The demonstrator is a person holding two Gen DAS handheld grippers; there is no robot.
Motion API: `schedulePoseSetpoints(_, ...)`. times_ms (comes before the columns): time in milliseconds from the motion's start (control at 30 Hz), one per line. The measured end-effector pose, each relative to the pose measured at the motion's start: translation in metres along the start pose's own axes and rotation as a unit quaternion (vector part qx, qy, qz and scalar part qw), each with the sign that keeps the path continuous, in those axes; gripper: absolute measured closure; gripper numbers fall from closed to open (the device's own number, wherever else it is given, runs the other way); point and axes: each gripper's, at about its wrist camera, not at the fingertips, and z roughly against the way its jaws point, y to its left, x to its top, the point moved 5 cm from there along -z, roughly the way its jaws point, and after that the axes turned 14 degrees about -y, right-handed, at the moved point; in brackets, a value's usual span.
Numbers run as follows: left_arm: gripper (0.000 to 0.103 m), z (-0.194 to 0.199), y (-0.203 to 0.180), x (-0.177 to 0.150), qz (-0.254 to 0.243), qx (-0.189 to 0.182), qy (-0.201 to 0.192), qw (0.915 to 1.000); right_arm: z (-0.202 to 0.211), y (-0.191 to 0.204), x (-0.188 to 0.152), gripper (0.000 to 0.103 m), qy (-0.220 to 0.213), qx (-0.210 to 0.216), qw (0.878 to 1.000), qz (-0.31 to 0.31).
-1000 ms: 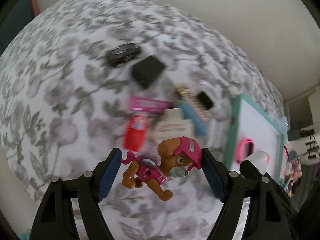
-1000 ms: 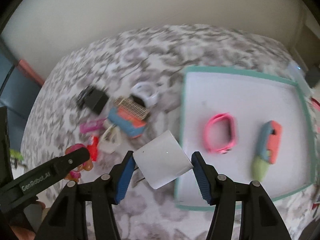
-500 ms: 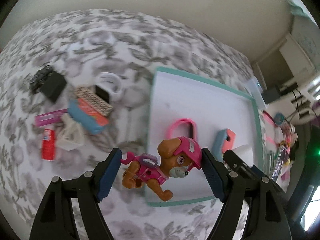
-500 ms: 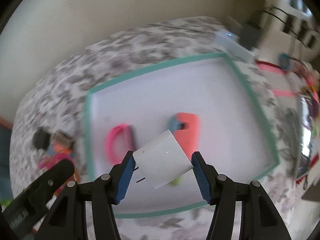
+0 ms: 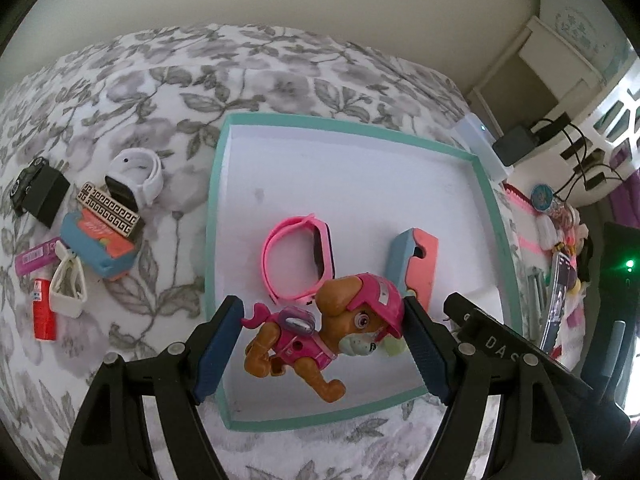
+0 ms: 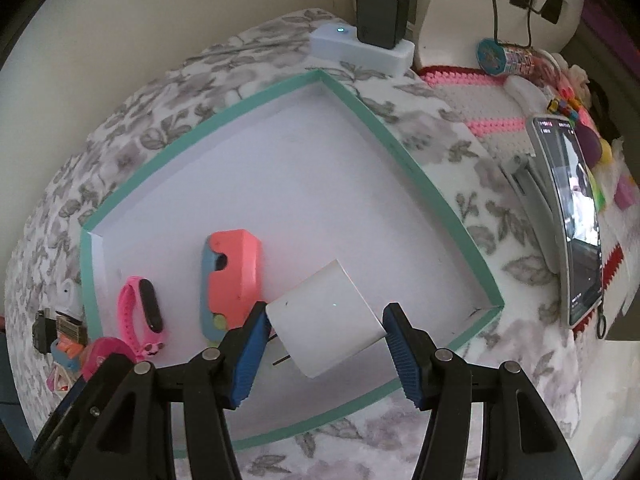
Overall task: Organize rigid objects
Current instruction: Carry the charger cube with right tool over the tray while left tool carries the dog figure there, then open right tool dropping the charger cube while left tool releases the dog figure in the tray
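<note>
A pink band [image 5: 298, 258] and a coral-blue case [image 5: 416, 258] are seen in the teal-rimmed tray [image 5: 352, 126] on the bed. Above the tray's near edge, a toy dog [image 5: 320, 336] is pinched in the left gripper [image 5: 322, 350] jaws and a white charger [image 6: 324, 318] in the right gripper [image 6: 322, 354] jaws, both pointed steeply down.

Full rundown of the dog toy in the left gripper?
The dog toy is a brown plastic pup with a pink helmet, goggles, pink vest and a small lilac backpack. It hangs tilted between the left gripper pads, clamped tail to helmet, above the tray near edge. Nothing else touches it.
</note>
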Motion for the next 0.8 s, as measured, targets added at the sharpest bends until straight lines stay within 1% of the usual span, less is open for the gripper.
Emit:
schedulePoseSetpoints(233, 0.022, -0.011, 0.004, -0.013, 0.000, 0.003, 0.016, 0.9999, -0.006, -0.001, -0.005, 0.042, 0.008, -0.014, 1.000, 0.013)
schedulePoseSetpoints(367, 0.022, -0.017, 0.006, -0.020, 0.000, 0.003, 0.027, 0.9996, -0.013, -0.002, -0.011, 0.042, 0.024, -0.015, 1.000, 0.011)
schedulePoseSetpoints(633, 0.022, -0.028, 0.007, -0.027, 0.002, 0.004, 0.049, 0.9988, -0.013, -0.003, -0.013, 0.042, 0.022, -0.015, 1.000, 0.014)
schedulePoseSetpoints(800, 0.022, -0.032, 0.008, -0.030, 0.004, 0.003, 0.056, 0.9984, -0.017, -0.003, -0.014, 0.042, 0.026, -0.017, 0.999, 0.014)
